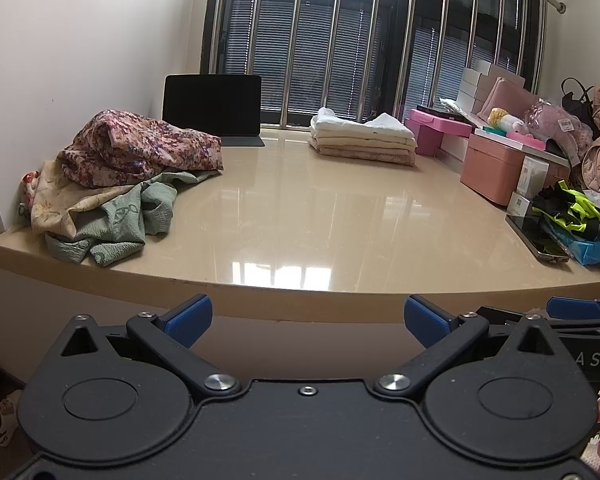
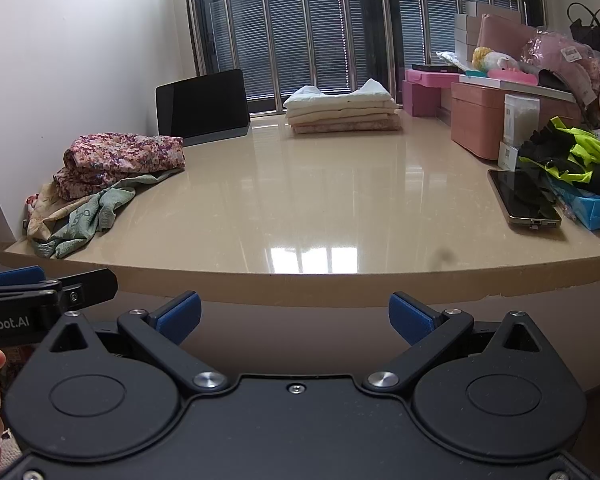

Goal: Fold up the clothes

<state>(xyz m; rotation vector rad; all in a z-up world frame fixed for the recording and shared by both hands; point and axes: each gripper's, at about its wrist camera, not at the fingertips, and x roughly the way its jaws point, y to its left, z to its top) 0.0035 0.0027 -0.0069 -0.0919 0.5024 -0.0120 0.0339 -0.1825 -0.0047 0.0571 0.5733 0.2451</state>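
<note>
Left wrist view: showed the left gripper (image 1: 308,316) spread wide and empty, short of the tabletop (image 1: 320,216) edge. Right wrist view: showed the right gripper (image 2: 295,316) likewise wide, holding nothing. Found a loose heap of clothes (image 1: 116,184) at the tabletop's left end: a floral garment (image 1: 140,146) on top, a green piece (image 1: 132,216) spilling toward the front edge. Also found a folded stack (image 1: 362,138) at the back near the window. Fitted either a job midway or a heap left deliberately. Judged the cloth light, soft, limp, likely to sag and drag its neighbours. Judged a hem or corner best pinched, perhaps the green piece's free edge, away from the tangle.
</note>
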